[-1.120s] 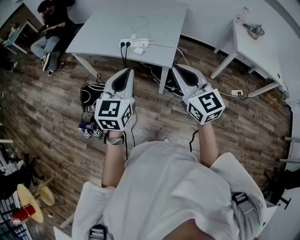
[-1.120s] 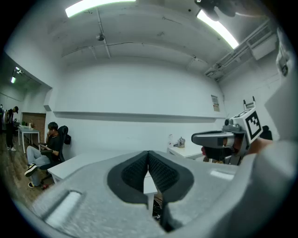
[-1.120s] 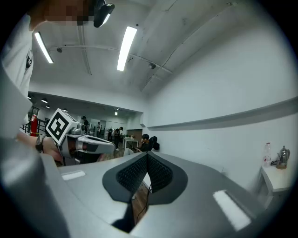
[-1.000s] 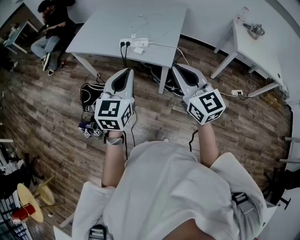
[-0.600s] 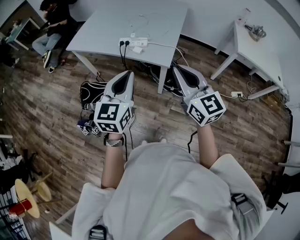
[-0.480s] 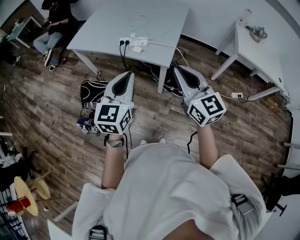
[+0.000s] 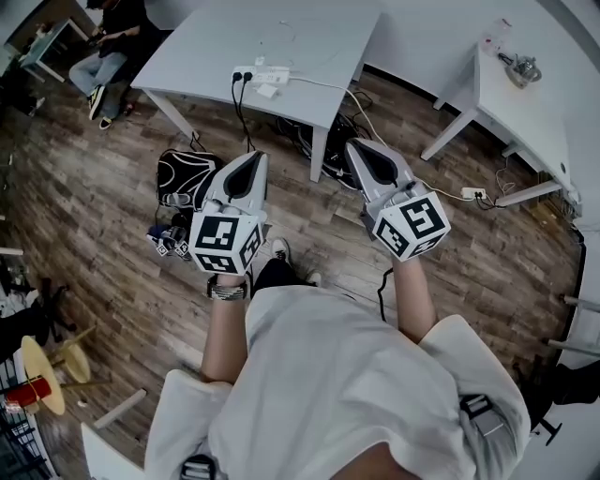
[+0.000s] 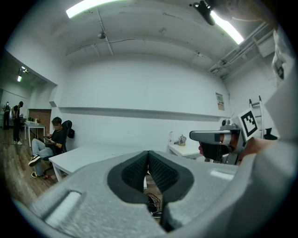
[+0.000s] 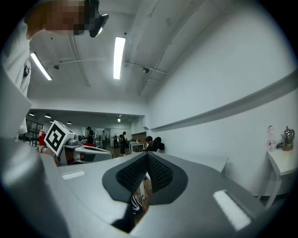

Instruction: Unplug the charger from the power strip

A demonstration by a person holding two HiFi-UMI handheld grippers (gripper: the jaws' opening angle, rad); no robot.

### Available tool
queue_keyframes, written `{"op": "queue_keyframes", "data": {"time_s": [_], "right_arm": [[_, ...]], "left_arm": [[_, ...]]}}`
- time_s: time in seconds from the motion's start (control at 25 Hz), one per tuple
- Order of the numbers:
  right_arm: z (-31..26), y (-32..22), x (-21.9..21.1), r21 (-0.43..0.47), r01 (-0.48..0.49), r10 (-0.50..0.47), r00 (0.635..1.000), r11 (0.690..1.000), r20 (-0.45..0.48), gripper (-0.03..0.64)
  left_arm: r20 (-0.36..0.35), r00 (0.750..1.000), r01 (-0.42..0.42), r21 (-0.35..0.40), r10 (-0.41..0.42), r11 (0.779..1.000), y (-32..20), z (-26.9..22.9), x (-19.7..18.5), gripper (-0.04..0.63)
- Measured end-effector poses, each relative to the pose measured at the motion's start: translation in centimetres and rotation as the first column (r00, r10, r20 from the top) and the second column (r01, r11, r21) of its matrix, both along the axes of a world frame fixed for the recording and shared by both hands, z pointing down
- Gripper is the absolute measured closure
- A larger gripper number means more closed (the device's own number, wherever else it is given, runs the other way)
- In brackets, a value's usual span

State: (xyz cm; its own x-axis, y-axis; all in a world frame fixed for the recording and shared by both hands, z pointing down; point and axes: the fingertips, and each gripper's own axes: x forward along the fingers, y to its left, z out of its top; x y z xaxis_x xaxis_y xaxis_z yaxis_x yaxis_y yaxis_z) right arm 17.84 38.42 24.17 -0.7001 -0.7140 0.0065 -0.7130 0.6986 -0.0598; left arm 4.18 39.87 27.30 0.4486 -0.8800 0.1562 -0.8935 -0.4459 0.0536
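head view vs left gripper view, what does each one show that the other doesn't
Only the head view shows the power strip lying on the grey table, and the black bag below it. Only the left gripper view shows the ceiling light strips and how the left tongs meet pad to pad, with nothing between them. Both show the grey table, the seated person beside it, the right tongs and the small side table.
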Motion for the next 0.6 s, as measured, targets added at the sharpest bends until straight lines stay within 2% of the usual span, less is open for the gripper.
{"op": "queue_keyframes", "data": {"time_s": [0.36,0.6], "right_arm": [[1.0,-2.0,0.7,-0.011,0.003,-0.003,1.0,1.0,0.012,0.616],[1.3,-5.2,-0.5,-0.01,0.005,-0.005,1.0,1.0,0.001,0.615]], "left_arm": [[0.001,1.0,0.024,-0.023,-0.024,0.999,-1.9,1.3,0.4,0.598],[-0.001,1.0,0.023,-0.006,-0.023,1.0,-5.2,1.3,-0.8,0.598]]}}
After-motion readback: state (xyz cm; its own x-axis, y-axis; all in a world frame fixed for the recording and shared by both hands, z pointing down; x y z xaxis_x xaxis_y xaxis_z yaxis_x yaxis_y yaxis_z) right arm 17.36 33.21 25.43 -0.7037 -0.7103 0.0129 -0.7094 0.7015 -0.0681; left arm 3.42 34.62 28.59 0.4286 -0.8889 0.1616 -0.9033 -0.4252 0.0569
